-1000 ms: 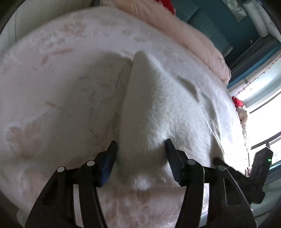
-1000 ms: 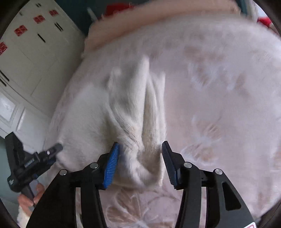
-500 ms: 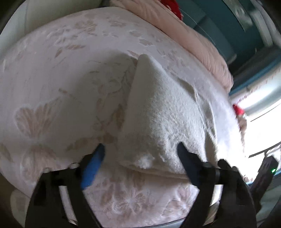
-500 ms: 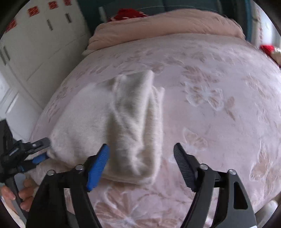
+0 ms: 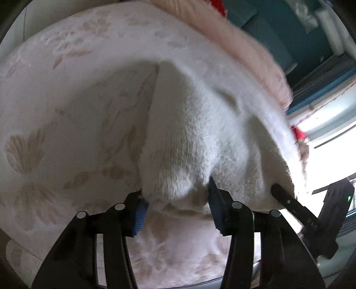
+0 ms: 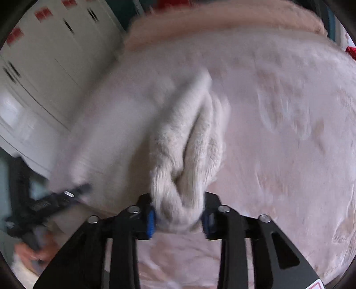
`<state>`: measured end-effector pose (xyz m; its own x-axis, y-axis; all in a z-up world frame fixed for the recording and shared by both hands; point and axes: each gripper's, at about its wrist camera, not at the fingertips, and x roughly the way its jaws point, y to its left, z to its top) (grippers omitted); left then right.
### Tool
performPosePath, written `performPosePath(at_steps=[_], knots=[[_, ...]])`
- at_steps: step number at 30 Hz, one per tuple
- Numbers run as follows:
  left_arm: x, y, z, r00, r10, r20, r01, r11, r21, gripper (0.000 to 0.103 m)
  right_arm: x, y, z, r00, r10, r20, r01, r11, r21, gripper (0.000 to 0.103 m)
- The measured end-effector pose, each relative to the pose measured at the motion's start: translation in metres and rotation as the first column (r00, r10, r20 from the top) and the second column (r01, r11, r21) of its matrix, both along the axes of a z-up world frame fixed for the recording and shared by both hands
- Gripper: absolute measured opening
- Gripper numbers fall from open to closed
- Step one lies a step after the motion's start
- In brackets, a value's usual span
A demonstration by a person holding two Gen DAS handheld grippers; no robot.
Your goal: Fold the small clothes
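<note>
A fluffy white garment (image 5: pixel 195 137) lies folded on a pale pink flowered bedspread (image 5: pixel 55 124). My left gripper (image 5: pixel 175 211) is closed around its near left corner, with the cloth bunched between the blue pads. In the right wrist view the same garment (image 6: pixel 184 142) shows as thick folded layers, and my right gripper (image 6: pixel 178 219) is shut on its near right corner. Each gripper shows in the other's view: the right gripper (image 5: pixel 311 213) at the garment's right edge, the left gripper (image 6: pixel 55 200) at its left edge.
A pink quilt (image 5: pixel 240 44) is heaped along the far side of the bed, also seen in the right wrist view (image 6: pixel 222 20). White cupboards (image 6: pixel 44 55) stand to the left, a bright window (image 5: pixel 329 142) to the right. The bed edge is just below both grippers.
Half a second ago both grippers were open and drawn back from the garment. Now both have moved in and closed on its near edge, and the cloth bunches up.
</note>
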<state>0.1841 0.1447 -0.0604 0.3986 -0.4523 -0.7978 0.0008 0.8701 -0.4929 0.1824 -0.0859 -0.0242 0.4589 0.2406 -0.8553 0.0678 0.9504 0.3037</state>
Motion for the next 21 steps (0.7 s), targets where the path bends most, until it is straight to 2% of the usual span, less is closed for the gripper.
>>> performPosePath(at_steps=[1, 2, 3, 5, 7, 9, 11, 14, 15, 17, 19, 21], knots=[[0.000, -0.002, -0.009, 1.000, -0.003, -0.016, 0.004, 0.999, 0.032, 0.052, 0.002, -0.005, -0.015, 1.000, -0.006, -0.031, 0.006, 1.000, 0.006, 0.048], [-0.002, -0.004, -0.012, 1.000, -0.001, -0.009, 0.001, 0.999, 0.052, 0.055, -0.007, -0.012, -0.015, 0.998, -0.057, -0.011, 0.058, 0.997, 0.052, 0.053], [-0.007, -0.004, -0.007, 1.000, 0.002, 0.015, -0.003, 0.997, 0.072, 0.056, -0.015, -0.016, -0.009, 0.996, -0.091, 0.004, 0.090, 0.993, 0.073, 0.053], [-0.017, -0.005, 0.010, 0.998, -0.006, 0.064, -0.001, 0.994, 0.110, 0.056, -0.028, -0.017, 0.013, 0.988, -0.141, 0.057, 0.140, 0.990, 0.030, 0.053], [-0.028, -0.008, 0.034, 0.991, -0.026, 0.134, 0.000, 0.982, 0.190, 0.055, -0.042, -0.004, 0.050, 0.975, -0.121, 0.186, 0.138, 0.987, -0.080, 0.051], [-0.035, -0.011, 0.051, 0.980, -0.041, 0.195, -0.007, 0.971, 0.240, 0.061, -0.041, 0.011, 0.066, 0.966, -0.076, 0.247, 0.112, 0.984, -0.135, 0.045], [-0.039, -0.020, 0.060, 0.972, -0.064, 0.227, -0.009, 0.951, 0.309, 0.061, -0.030, 0.023, 0.062, 0.973, -0.039, 0.229, 0.077, 0.984, -0.160, 0.045], [-0.040, -0.041, 0.064, 0.967, -0.101, 0.232, -0.002, 0.914, 0.405, 0.061, 0.006, 0.039, 0.004, 1.000, 0.004, 0.023, 0.001, 0.970, -0.245, 0.045], [-0.042, -0.048, 0.064, 0.966, -0.116, 0.230, 0.006, 0.903, 0.430, 0.061, 0.001, 0.034, -0.004, 1.000, 0.002, 0.002, -0.001, 0.970, -0.241, 0.045], [-0.043, -0.053, 0.065, 0.967, -0.128, 0.220, 0.015, 0.892, 0.452, 0.061, -0.003, 0.031, 0.007, 0.998, -0.041, 0.036, 0.048, 0.977, -0.206, 0.046], [-0.049, -0.056, 0.070, 0.963, -0.135, 0.232, 0.009, 0.880, 0.475, 0.061, -0.014, 0.029, 0.030, 0.995, -0.068, 0.074, 0.080, 0.981, -0.177, 0.046], [-0.057, -0.056, 0.074, 0.958, -0.147, 0.246, 0.005, 0.867, 0.499, 0.063, -0.027, 0.028, 0.055, 0.987, -0.106, 0.123, 0.128, 0.973, -0.189, 0.053]])
